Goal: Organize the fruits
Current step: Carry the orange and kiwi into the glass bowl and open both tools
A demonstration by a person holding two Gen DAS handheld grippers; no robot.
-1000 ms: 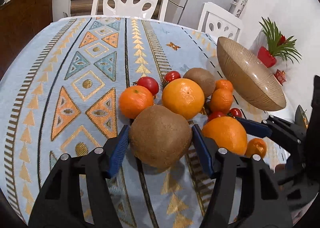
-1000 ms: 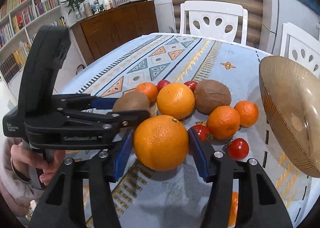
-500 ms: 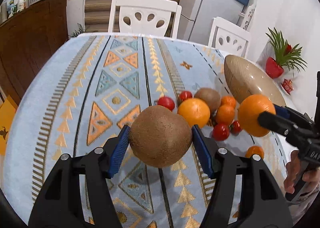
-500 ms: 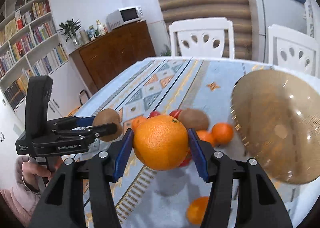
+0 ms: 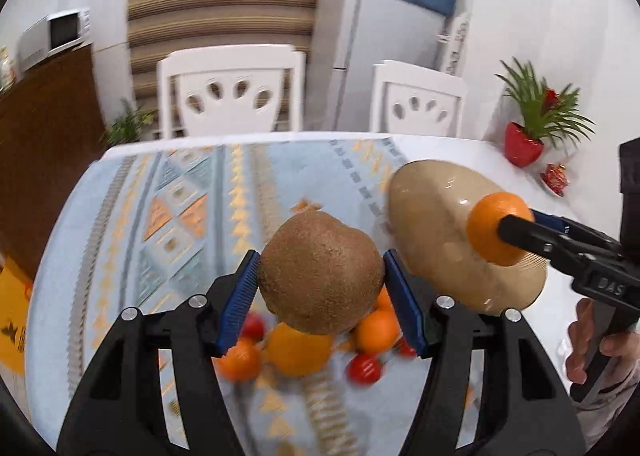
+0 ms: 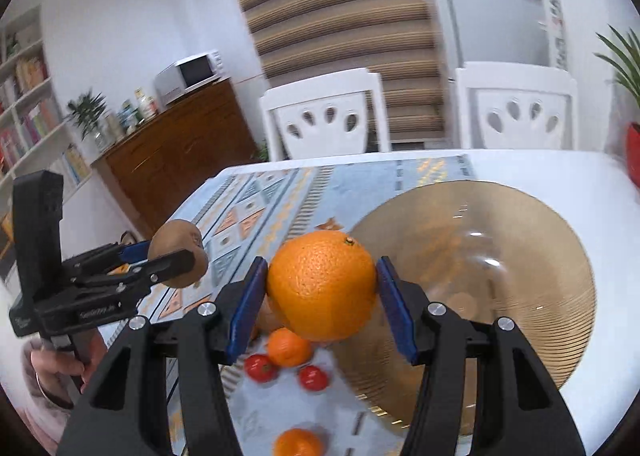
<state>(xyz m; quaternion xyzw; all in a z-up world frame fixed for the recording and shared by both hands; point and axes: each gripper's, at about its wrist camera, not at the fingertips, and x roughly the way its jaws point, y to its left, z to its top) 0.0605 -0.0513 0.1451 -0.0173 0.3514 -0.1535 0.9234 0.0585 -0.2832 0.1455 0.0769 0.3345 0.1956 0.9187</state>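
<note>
The bowl (image 6: pixel 520 296), wide, ribbed and tan, sits on the patterned tablecloth (image 5: pixel 168 216) just right of and below the right gripper (image 6: pixel 322 292), whose blue pads are clamped on a large orange (image 6: pixel 322 288) held in the air at the bowl's near-left rim. The left gripper (image 5: pixel 320 280) is clamped on a brown kiwi (image 5: pixel 320 272), raised above the table to the bowl's left. Beneath both lie loose mandarins (image 6: pixel 289 347) and small tomatoes (image 6: pixel 313 377), blurred, beside the bowl.

Bowl (image 6: pixel 520 276) right of the loose fruit (image 6: pixel 288 348) on the table (image 5: pixel 120 236) — chairs (image 5: pixel 232 92) behind.
</note>
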